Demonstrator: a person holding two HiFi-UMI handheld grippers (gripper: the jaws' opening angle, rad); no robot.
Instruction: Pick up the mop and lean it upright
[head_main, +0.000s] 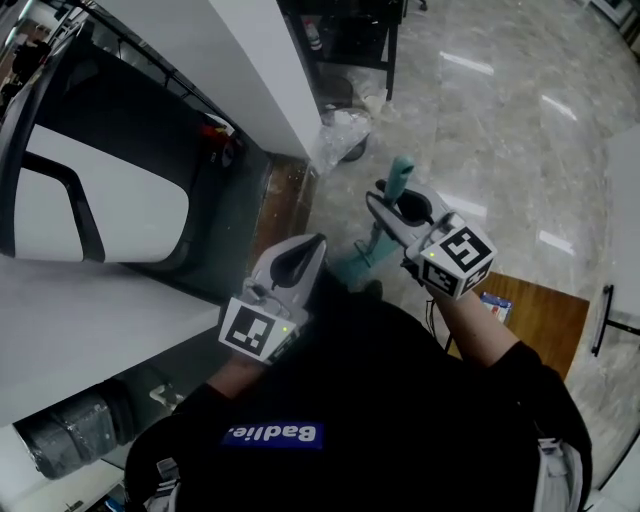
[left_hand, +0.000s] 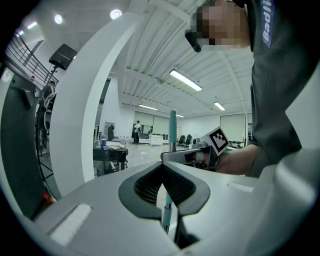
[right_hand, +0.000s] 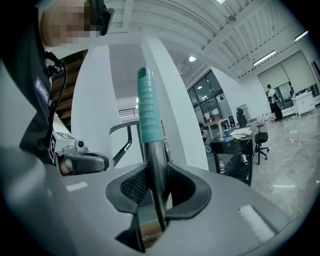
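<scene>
mop (head_main: 400, 178) head view: near upright over the floor (head_main: 500, 110), beside the white wall (head_main: 250, 60); probably light, stiff, tippy. left gripper view: left tongs (left_hand: 162, 182) pinch the slim pole low. right gripper view: right tongs (right_hand: 155, 190) clamp slick bare metal under the ribbed teal grip (right_hand: 149, 110), likely the surer hold.

One mop (right_hand: 149, 110). Two grippers: the left gripper (head_main: 316, 243) and the right gripper (head_main: 380, 195). Two marker cubes (head_main: 256, 330) (one on each gripper). One black desk (right_hand: 235, 140), one office chair (right_hand: 260, 141), one plastic bag (head_main: 340, 138).
</scene>
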